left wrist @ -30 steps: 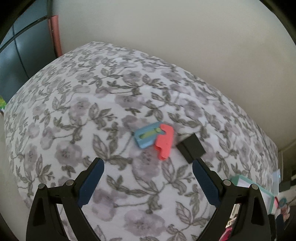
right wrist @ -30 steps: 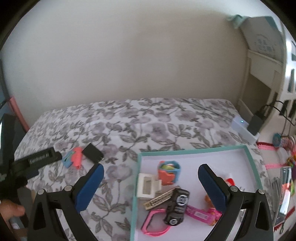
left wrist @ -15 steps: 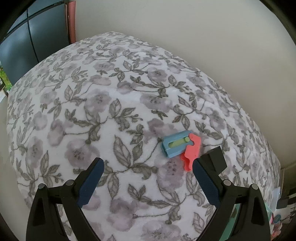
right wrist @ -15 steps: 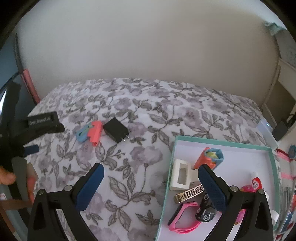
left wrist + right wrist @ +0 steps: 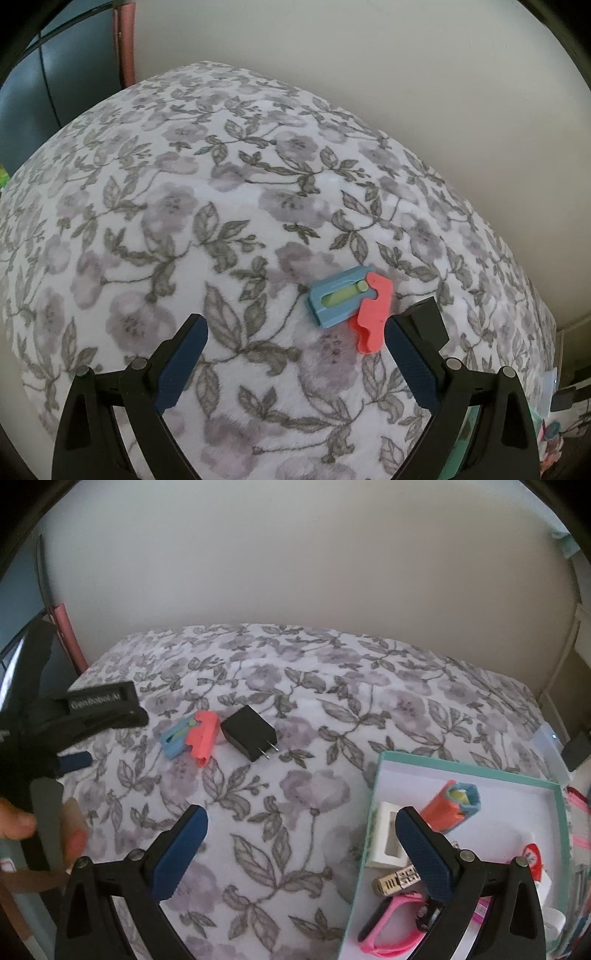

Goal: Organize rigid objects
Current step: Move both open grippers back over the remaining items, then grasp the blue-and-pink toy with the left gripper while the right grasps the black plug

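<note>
Both grippers, left and right, hang released and empty over the floral blanket. A blue-and-coral clip lies touching a black charger towards the blanket's left edge, while the teal tray with other trinkets sits at its right edge.

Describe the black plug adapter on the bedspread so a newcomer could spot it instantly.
Start at the floral bedspread, left of the teal-rimmed tray. Three small things lie there together: a blue clip, a coral clip, and to their right the black adapter. It is the only black boxy one, with two metal prongs pointing toward the tray.
</note>
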